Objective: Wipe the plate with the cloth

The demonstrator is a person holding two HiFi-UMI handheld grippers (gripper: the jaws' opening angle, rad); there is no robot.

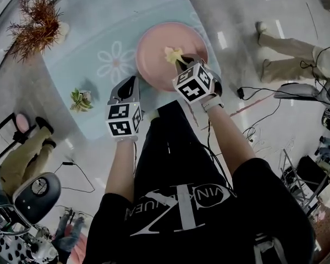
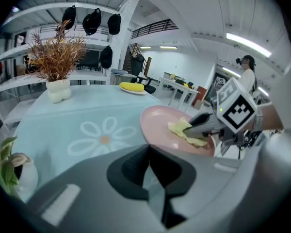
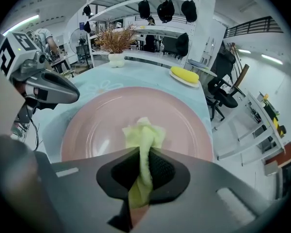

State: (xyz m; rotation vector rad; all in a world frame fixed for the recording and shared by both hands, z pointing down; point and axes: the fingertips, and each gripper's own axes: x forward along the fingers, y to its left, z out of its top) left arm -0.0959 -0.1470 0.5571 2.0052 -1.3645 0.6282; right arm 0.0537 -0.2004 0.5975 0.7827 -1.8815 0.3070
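A pink plate (image 1: 159, 48) (image 3: 111, 115) (image 2: 157, 127) lies near the front right edge of a light blue table. My right gripper (image 1: 182, 62) (image 3: 144, 157) is shut on a yellow cloth (image 3: 144, 135) (image 1: 173, 54) (image 2: 184, 130), whose bunched end rests on the plate's near half. My left gripper (image 1: 129, 87) (image 2: 148, 166) hovers just left of the plate over the table edge, its jaws closed together with nothing between them.
The table (image 1: 88, 43) bears a white flower print (image 1: 115, 59), a dried plant in a white pot (image 1: 36, 21) (image 2: 58, 89), a small succulent (image 1: 81, 99) and a far plate with yellow food (image 3: 184, 75). A seated person's legs (image 1: 289, 51) are to the right.
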